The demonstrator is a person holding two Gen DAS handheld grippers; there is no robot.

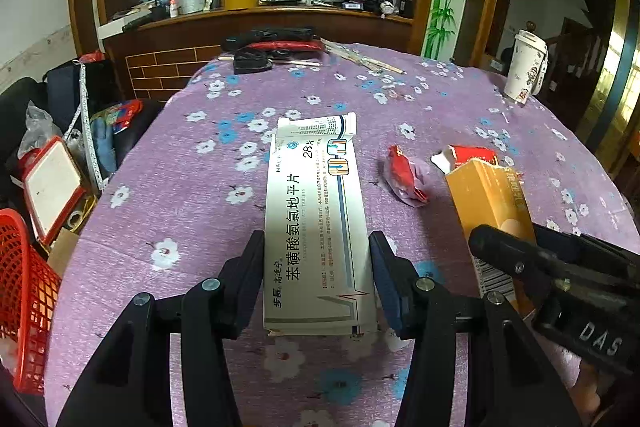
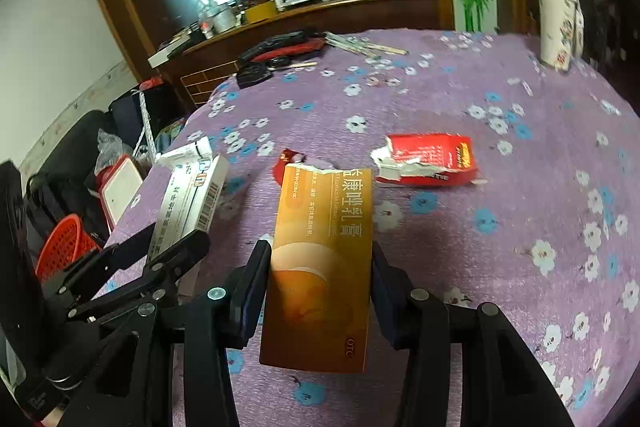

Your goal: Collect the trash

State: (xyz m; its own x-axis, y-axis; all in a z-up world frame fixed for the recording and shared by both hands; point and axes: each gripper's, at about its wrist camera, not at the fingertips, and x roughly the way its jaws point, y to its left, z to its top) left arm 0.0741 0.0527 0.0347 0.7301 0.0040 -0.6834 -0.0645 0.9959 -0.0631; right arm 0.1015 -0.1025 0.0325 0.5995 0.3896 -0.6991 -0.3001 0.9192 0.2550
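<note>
My left gripper (image 1: 318,247) is shut on a white medicine box (image 1: 316,227) and holds it above the purple flowered tablecloth (image 1: 192,195). A white tube (image 1: 320,125) lies at the box's far end. My right gripper (image 2: 320,259) is shut on an orange ointment box (image 2: 324,259), which also shows in the left wrist view (image 1: 492,199). A crumpled red wrapper (image 1: 404,179) and a torn red carton (image 2: 432,159) lie on the cloth beyond the boxes. The white box and the left gripper show at the left of the right wrist view (image 2: 192,199).
A red mesh basket (image 1: 24,291) stands off the table's left edge among bags and clutter. A white paper cup (image 1: 524,67) stands at the far right. Black and red items (image 1: 272,45) and sticks lie at the table's far edge, before a wooden counter.
</note>
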